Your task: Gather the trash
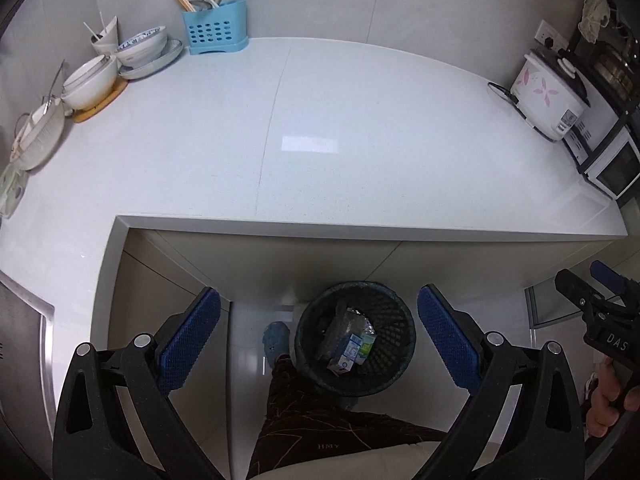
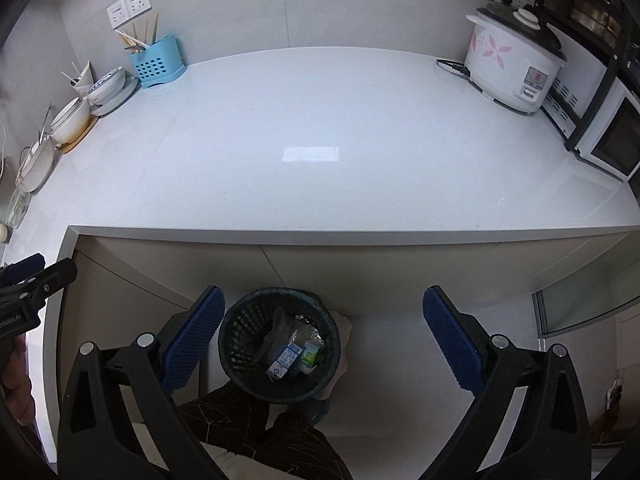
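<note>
A dark mesh trash bin stands on the floor below the counter's front edge; it also shows in the right wrist view. Inside lie small drink cartons, crumpled foil and a plastic wrapper. My left gripper is open and empty, held above the bin. My right gripper is open and empty, above and a little right of the bin. Each gripper shows at the edge of the other's view, the right one and the left one.
The white countertop carries stacked bowls and plates and a blue utensil holder at the back left, a rice cooker and microwave at the right. A steel sink edge is at the left. The person's leg stands by the bin.
</note>
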The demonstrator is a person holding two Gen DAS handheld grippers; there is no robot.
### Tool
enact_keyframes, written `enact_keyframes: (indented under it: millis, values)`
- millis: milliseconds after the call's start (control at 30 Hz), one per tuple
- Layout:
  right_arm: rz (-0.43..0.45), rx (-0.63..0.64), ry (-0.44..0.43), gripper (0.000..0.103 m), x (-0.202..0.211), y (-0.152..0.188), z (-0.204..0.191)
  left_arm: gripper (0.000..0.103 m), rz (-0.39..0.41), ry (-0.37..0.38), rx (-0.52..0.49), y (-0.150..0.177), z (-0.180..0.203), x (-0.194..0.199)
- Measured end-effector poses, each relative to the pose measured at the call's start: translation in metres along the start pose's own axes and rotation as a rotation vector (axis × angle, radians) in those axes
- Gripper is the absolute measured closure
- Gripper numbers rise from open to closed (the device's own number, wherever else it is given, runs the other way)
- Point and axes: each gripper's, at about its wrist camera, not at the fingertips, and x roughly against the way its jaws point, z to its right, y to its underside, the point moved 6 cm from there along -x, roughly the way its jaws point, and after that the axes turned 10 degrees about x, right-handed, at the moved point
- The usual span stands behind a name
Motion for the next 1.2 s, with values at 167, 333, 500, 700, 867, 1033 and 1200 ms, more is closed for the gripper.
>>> enact_keyframes:
  millis: [167, 333, 500, 700, 867, 1033, 1200]
  values:
    - [0.0, -0.004, 0.0, 0.008, 0.007, 0.003, -0.003, 0.006, -0.001, 0.002, -0.014, 0.002, 0.0, 0.003]
    - [-0.003, -0.011, 0.002, 0.008, 0.009, 0.004, -0.005, 0.006, -0.003, 0.004, -0.036, 0.004, 0.004, 0.004]
    - [-0.007, -0.011, 0.008, 0.008, 0.008, 0.005, -0.003, 0.006, -0.009, 0.009, -0.046, 0.006, 0.007, 0.003]
    - [-0.012, -0.009, 0.008, 0.008, 0.007, 0.005, -0.001, 0.006, -0.014, 0.009, -0.058, 0.007, 0.01, 0.003]
    - [-0.018, -0.01, 0.006, 0.008, 0.005, 0.005, -0.001, 0.006, -0.019, 0.01, -0.068, 0.008, 0.013, 0.002]
    - [-0.023, -0.007, 0.007, 0.008, 0.004, 0.007, 0.001, 0.006, -0.022, 0.012, -0.073, 0.008, 0.014, 0.001]
    - [-0.029, -0.01, 0.012, 0.008, 0.004, 0.008, 0.002, 0.006, -0.025, 0.015, -0.075, 0.009, 0.016, 0.0]
